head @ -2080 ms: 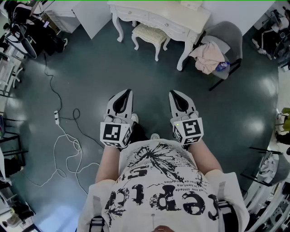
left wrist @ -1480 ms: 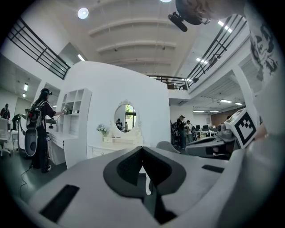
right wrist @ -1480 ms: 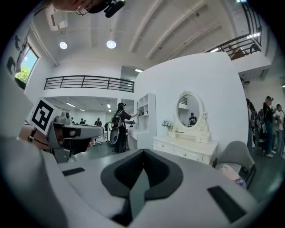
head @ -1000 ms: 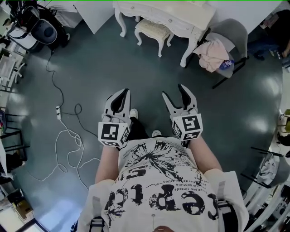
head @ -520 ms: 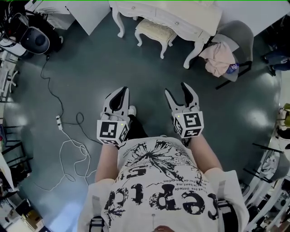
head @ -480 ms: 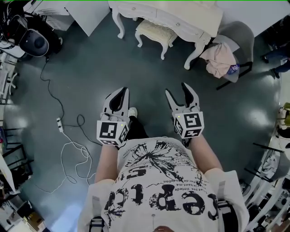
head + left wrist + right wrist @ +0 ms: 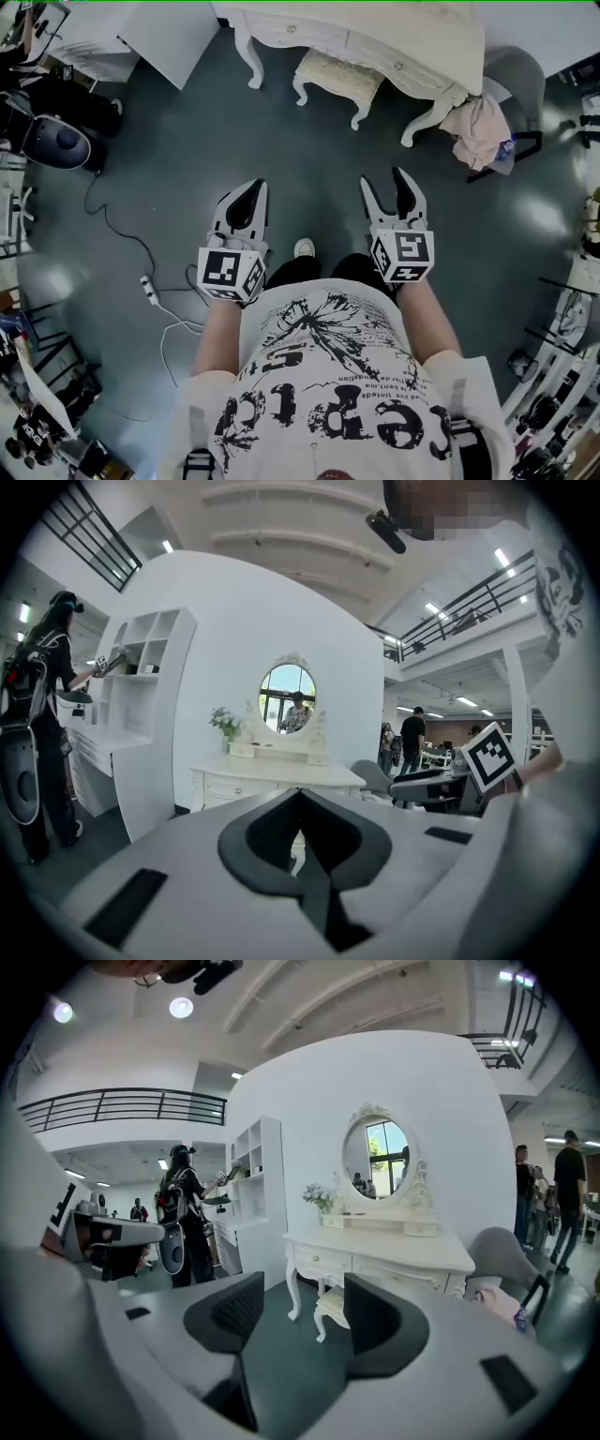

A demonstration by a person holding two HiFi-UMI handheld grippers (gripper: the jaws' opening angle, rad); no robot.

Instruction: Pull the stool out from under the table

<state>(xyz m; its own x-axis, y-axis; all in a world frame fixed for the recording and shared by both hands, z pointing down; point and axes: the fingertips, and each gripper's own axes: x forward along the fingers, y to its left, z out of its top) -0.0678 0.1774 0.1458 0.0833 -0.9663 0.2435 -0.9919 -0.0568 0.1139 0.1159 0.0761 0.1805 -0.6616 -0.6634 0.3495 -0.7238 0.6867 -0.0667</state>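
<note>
The dark grey floor fills most of the head view, and the person stands on it with a gripper in each hand. At the top of that view stands the cream dressing table on curved legs; the right gripper view shows it from the front with an oval mirror above its top. A white cabinet stands to the table's left. A grey chair sits at the table's right end with a pink cloth draped over it.

The stool stands between the table's front legs. Its back part is tucked under the table top and its padded seat sticks out toward the person. In the right gripper view it shows low beneath the drawers. It is well apart from both grippers.

The left gripper is held in front of the person's body and points toward the table. Its own view shows the jaw tips pressed together with nothing between them.

The right gripper is level with it. Its jaws are spread wide and empty, with the floor and the stool seen through the gap.

A thin white cable winds across the floor at the left. One light shoe shows between the grippers.
</note>
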